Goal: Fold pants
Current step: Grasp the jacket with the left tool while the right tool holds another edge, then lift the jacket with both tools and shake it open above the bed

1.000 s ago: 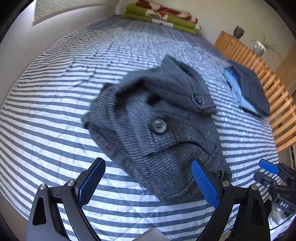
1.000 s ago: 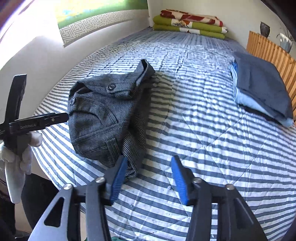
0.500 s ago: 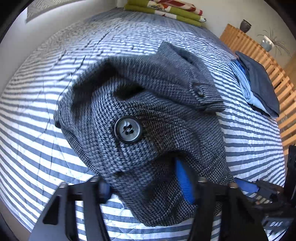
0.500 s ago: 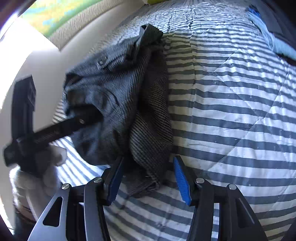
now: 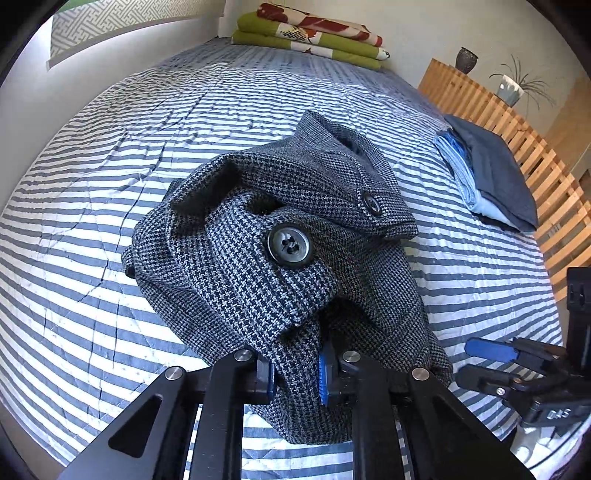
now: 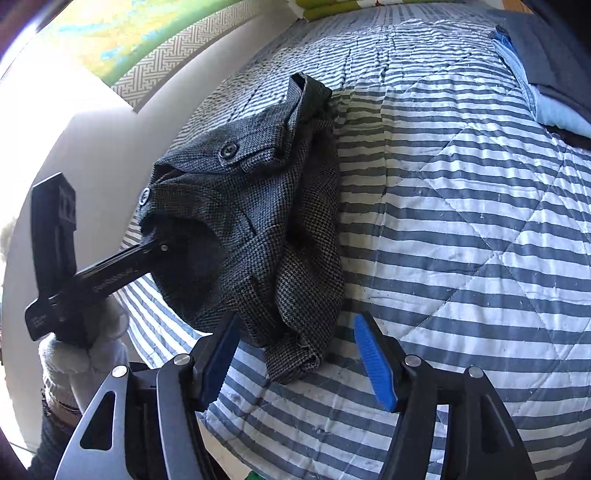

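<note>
On the striped bed (image 5: 155, 155), near its front edge, lie the pants (image 5: 280, 258): grey-black houndstooth weave, bunched in a crumpled heap, not flat. Waistband part faces up, with a large grey four-hole button (image 5: 290, 245) on a raised fold and a smaller dark button (image 5: 371, 204) on a tab further back. Dark openings show between the folds. In the right wrist view the heap runs from a peaked end at the far side to a narrow hem-like end nearest the camera, lying on the bedspread; darker, finer-checked fabric along its right side.

Left hand-held gripper (image 5: 295, 373): jaws have just been closing, blue pads now pinching a fold of the pants at the near edge of the heap, cloth bunched between them. From the right wrist view its black body (image 6: 122, 269) reaches into the left side of the heap, held by a white-gloved hand (image 6: 85, 354).

Right hand-held gripper (image 6: 295, 360): jaws have just been opening, now parted, blue pads standing either side of the narrow near end of the pants, not pressing it. Left pad is just beside the cloth; right pad is clear, over the bedspread.

Far side of bed: folded green and red bedding (image 5: 310, 33) by the wall, and a stack of folded blue clothes (image 5: 487, 173) next to a wooden slatted rail (image 5: 546, 192).
</note>
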{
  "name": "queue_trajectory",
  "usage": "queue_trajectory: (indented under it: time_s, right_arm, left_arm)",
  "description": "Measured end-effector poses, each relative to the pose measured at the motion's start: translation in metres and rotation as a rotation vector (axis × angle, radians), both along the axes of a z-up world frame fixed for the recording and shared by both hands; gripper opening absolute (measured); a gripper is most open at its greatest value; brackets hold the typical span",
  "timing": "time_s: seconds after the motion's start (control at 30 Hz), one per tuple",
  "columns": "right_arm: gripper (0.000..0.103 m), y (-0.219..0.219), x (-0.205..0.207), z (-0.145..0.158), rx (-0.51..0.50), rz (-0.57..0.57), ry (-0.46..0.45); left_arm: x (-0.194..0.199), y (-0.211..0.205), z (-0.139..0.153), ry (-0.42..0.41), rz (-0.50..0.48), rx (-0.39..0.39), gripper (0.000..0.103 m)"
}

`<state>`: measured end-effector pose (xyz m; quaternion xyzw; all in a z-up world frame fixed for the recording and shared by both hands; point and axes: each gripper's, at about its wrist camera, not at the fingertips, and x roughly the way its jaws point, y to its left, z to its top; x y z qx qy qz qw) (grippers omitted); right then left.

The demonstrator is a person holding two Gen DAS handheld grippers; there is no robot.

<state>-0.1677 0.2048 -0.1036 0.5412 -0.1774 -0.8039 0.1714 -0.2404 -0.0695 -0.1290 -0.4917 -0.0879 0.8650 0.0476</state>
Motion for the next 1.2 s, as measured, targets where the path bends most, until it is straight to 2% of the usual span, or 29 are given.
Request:
queue_trajectory:
  time_s: [0.13, 0.4, 0.43, 0.47, 0.5, 0.57, 0.7, 0.83, 0.93, 1.03, 1.07, 1.13, 1.2]
  right_arm:
    - [0.060, -0.013, -0.007, -0.007, 0.083, 0.017, 0.009]
    - [0.060, -0.056, -0.023, -0.030, 0.231, 0.091, 0.004]
    - [0.048, -0.060, -0.024, -0.031, 0.239, 0.093, 0.003]
    - [0.019, -0.061, -0.025, -0.031, 0.253, 0.084, -0.002]
    - [0.013, -0.060, -0.025, -0.028, 0.267, 0.066, -0.001]
    - [0.008, -0.054, -0.024, -0.018, 0.243, 0.047, 0.018]
    - [0.005, -0.044, -0.009, 0.013, 0.306, 0.020, 0.094]
    - [0.004, -0.026, 0.012, 0.041, 0.326, -0.010, 0.149]
    - [0.004, -0.010, 0.025, 0.056, 0.361, -0.038, 0.181]
    - [0.004, -0.007, 0.034, 0.054, 0.396, -0.026, 0.174]
    - [0.004, -0.002, 0.038, 0.052, 0.406, -0.016, 0.166]
    - [0.004, -0.003, 0.039, 0.044, 0.437, -0.003, 0.158]
    - [0.004, -0.006, 0.037, 0.036, 0.429, -0.011, 0.137]
  left_arm:
    - [0.003, -0.010, 0.005, 0.009, 0.008, 0.048, 0.014]
    - [0.008, -0.021, 0.020, 0.030, 0.022, 0.068, 0.013]
    - [0.009, -0.022, 0.023, 0.035, 0.021, 0.069, 0.013]
    - [0.011, -0.024, 0.026, 0.042, 0.019, 0.068, 0.013]
    - [0.014, -0.025, 0.031, 0.051, 0.019, 0.067, 0.013]
    - [0.021, -0.028, 0.040, 0.071, 0.017, 0.070, 0.012]
    - [0.047, -0.034, 0.057, 0.108, 0.005, 0.081, 0.012]
    - [0.075, -0.047, 0.059, 0.099, 0.003, 0.076, 0.013]
    - [0.081, -0.054, 0.041, 0.033, -0.012, 0.003, 0.025]
    - [0.088, -0.054, 0.025, -0.024, 0.013, -0.077, 0.037]
    - [0.091, -0.049, 0.023, -0.022, 0.017, -0.107, 0.040]
    - [0.104, -0.035, 0.028, 0.013, -0.003, -0.158, 0.053]
    - [0.118, -0.018, 0.034, 0.042, -0.039, -0.172, 0.060]
